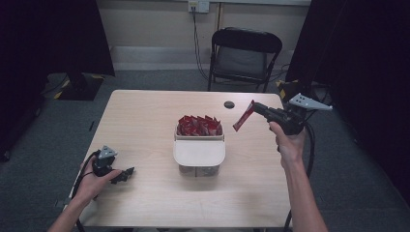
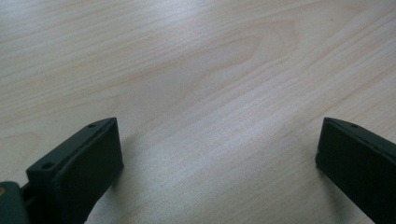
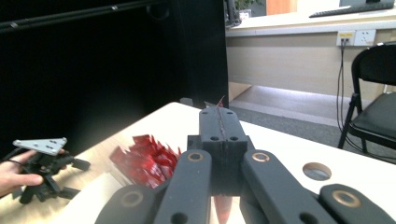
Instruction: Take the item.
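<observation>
The right gripper (image 1: 253, 109), raised in the right half of the high view, has its jaws pressed flat together on 1 red sachet (image 1: 243, 117), which hangs tilted just right of the container (image 1: 199, 155), probably lifted out to be carried off. The sachet is slim, glossy and flat. More red sachets (image 1: 198, 125) fill the container's open rear section. The left gripper (image 1: 126, 174) rests low at the lower left, jaws spread wide and empty, seemingly idle.
</observation>
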{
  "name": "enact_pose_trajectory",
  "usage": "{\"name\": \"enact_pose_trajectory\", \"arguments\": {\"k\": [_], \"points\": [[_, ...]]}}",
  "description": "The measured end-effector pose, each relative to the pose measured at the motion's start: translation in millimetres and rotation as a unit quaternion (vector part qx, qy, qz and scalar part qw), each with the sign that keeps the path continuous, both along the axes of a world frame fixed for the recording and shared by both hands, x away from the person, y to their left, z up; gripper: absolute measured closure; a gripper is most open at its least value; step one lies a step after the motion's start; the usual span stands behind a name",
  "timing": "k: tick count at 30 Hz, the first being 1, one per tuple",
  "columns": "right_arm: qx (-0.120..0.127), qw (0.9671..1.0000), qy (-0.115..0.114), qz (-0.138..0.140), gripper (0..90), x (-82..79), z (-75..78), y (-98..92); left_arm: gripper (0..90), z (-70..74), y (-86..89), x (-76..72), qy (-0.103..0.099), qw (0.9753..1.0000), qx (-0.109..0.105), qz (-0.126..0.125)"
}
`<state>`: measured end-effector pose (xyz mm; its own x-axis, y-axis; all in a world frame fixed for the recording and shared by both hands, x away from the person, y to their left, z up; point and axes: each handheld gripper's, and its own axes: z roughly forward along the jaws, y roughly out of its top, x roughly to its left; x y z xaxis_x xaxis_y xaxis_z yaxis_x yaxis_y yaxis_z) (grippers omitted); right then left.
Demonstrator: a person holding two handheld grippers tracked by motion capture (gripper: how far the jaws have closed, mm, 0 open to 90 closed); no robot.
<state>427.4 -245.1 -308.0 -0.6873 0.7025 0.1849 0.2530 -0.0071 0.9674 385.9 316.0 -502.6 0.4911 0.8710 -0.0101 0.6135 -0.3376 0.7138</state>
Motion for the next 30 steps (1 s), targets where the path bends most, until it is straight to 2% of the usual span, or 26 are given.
{"name": "enact_pose_trajectory", "arguments": {"k": [5,6,8,9,16,24,30], "points": [[-0.009,0.9999,0.010,-0.010,90.0,7.7,-10.1,-3.9,0.0,0.0,0.1,0.0,0.000,1.0000,0.000,0.000],[-0.015,0.9997,0.017,-0.014,90.0,11.8,-16.4,-5.6,0.0,0.0,0.1,0.0,0.000,1.0000,0.000,0.000],[-0.015,0.9996,0.019,-0.014,90.0,13.0,-19.0,-6.1,0.0,0.0,0.0,0.0,0.000,1.0000,0.000,0.000],[-0.016,0.9993,0.030,-0.019,90.0,17.5,-28.0,-7.6,0.0,0.0,0.0,0.0,0.000,1.0000,0.000,0.000],[-0.026,0.9983,0.044,-0.029,90.0,24.3,-44.7,-9.7,0.0,0.0,0.0,0.0,0.000,1.0000,0.000,0.000],[-0.061,0.9950,0.073,-0.032,90.0,32.3,-68.7,-1.2,0.0,0.0,0.1,0.0,0.000,1.0000,0.000,0.000],[-0.069,0.9938,0.082,-0.030,90.0,34.2,-77.4,1.8,0.0,0.0,0.1,0.0,0.000,1.0000,0.000,0.000]]}}
